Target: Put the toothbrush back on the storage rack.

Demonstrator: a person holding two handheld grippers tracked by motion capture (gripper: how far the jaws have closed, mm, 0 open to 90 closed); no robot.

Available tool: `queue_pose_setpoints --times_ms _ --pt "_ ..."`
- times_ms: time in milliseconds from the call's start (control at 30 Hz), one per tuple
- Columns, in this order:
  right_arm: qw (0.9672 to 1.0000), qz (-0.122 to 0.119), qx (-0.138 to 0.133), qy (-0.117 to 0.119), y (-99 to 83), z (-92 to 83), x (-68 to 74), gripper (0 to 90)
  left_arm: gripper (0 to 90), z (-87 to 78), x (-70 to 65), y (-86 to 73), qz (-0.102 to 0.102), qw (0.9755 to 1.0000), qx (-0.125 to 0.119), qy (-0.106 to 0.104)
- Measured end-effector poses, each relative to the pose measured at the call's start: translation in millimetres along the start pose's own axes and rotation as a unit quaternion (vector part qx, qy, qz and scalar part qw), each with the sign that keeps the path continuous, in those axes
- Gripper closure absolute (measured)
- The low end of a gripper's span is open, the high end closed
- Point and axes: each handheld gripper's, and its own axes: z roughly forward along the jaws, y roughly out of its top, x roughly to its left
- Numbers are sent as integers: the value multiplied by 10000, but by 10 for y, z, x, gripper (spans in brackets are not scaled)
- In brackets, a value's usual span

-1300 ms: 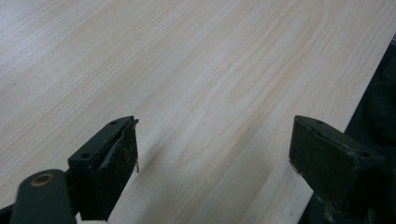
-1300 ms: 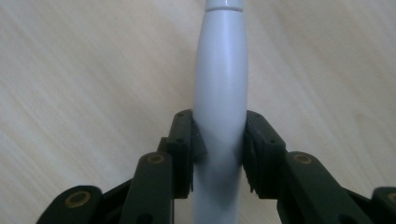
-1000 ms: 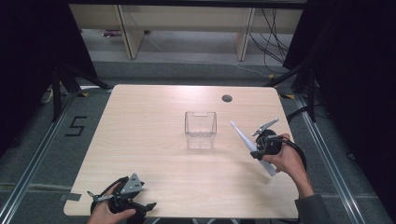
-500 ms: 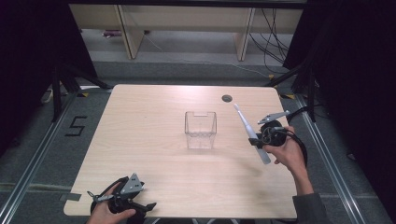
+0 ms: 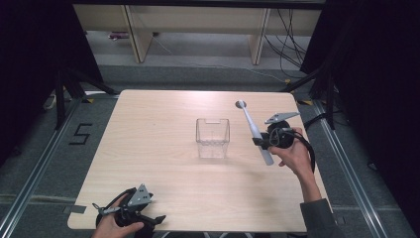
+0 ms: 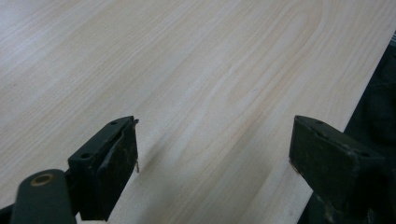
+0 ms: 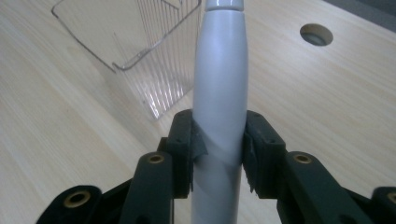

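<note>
A clear plastic container (image 5: 212,138) (image 7: 144,60) stands upright in the middle of the wooden table (image 5: 158,119). To its right my right gripper (image 5: 259,141) (image 7: 218,149) is shut on a white and grey electric toothbrush (image 5: 256,134) (image 7: 219,107), held above the table with the handle pressed between both pads and the thin head end pointing to the far side. My left gripper (image 5: 130,218) (image 6: 212,154) rests at the table's near left edge, jaws wide open over bare wood with nothing between them.
A round cable hole (image 5: 240,104) (image 7: 316,34) sits in the table near its far right. Shelving (image 5: 193,25) stands beyond the far edge. Dark floor lies past the table's near edge (image 6: 373,93) beside the left gripper.
The right hand has risen and shifted toward the far right with the toothbrush, which has swung more upright. The left gripper has not moved.
</note>
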Motion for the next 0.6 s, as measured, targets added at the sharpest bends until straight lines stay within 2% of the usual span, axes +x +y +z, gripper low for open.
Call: queue_pose_setpoints --times_ms 100,267,300,333,367,433,500,533,567,600 --pt "9999 -19 -154 -39 38 34 10 667 148 -1 4 1 32 10000 24 32" --pt "9997 96 -224 14 93 65 21 666 148 -3 5 1 30 10000 15 35" --pt "9996 235 -149 43 110 48 41 667 148 -2 3 1 22 10000 10 28" --pt "9998 59 -188 29 115 64 25 667 148 -3 4 1 34 10000 18 26" --pt "9993 162 -336 6 122 95 48 666 148 -3 3 1 32 10000 18 32" --pt "9997 56 -230 61 141 98 45 667 148 -3 2 2 41 10000 17 30" --pt "9992 94 -400 9 156 126 56 666 148 -5 3 3 46 10000 19 31" --pt "9996 82 -265 71 170 105 46 667 148 -6 4 2 39 10000 11 31" --pt "9994 143 -311 61 183 103 55 666 148 -5 4 2 34 10000 10 35" --pt "9993 49 -377 68 206 101 39 667 148 -4 5 1 29 10000 12 38"
